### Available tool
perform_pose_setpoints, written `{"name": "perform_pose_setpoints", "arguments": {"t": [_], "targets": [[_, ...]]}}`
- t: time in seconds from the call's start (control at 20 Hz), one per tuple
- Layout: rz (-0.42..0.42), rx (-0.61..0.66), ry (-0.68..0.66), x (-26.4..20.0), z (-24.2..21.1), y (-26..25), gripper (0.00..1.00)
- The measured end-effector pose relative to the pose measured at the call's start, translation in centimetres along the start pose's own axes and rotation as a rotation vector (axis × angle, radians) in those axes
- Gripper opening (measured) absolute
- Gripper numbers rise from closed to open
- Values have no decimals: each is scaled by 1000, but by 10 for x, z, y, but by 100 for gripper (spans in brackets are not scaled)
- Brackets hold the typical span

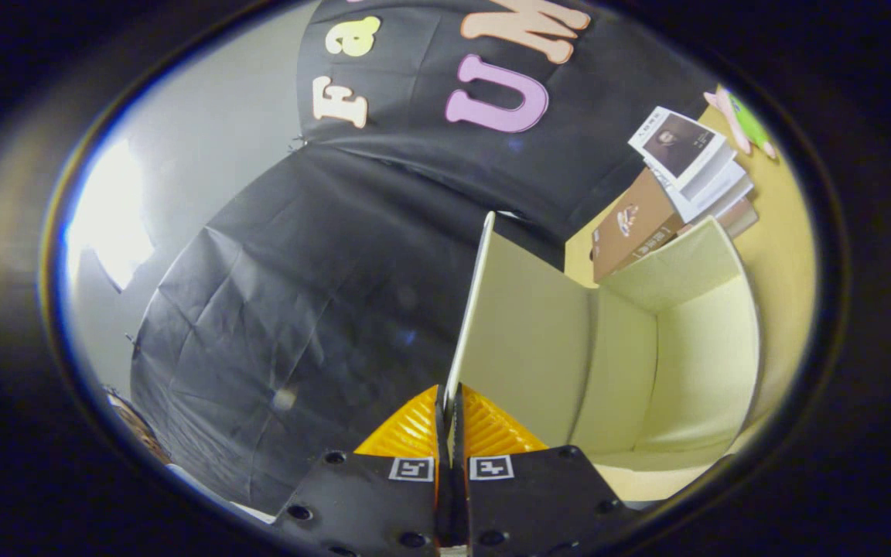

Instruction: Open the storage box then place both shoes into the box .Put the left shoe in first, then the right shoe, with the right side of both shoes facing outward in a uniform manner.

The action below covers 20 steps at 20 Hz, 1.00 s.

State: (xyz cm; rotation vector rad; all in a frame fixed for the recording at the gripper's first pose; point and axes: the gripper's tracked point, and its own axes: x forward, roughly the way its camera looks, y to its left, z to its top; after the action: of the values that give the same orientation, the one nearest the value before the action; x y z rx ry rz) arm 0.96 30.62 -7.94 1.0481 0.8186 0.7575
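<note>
My gripper (448, 410) is shut on the thin edge of the storage box's lid (523, 340), which runs straight ahead from between the fingers. The lid is lifted and swung wide, its pale inner face turned toward the box. Beside it the pale box (693, 363) stands open, with its inner walls and bare bottom showing. The view is rolled sideways.
Beyond the box, a brown carton (631, 228) and a stack of books (693, 158) rest on the yellow tabletop (786, 232). A pink and green toy (743, 120) lies farther off. Black cloth hangs behind the lid, with a bright lamp (109, 220) off to one side.
</note>
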Motion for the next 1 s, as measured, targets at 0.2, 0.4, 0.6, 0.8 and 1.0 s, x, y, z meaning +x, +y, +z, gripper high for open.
{"name": "perform_pose_setpoints", "arguments": {"t": [0.2, 0.4, 0.6, 0.8, 1.0], "targets": [[-43, -163, 17, 18, -14, 2, 32], [-69, -265, -14, 20, -14, -6, 62], [-141, -348, -48, 0, -2, -26, 92], [-235, -440, -115, -36, 23, -50, 100], [-341, -503, -158, -85, 47, -81, 100]]}}
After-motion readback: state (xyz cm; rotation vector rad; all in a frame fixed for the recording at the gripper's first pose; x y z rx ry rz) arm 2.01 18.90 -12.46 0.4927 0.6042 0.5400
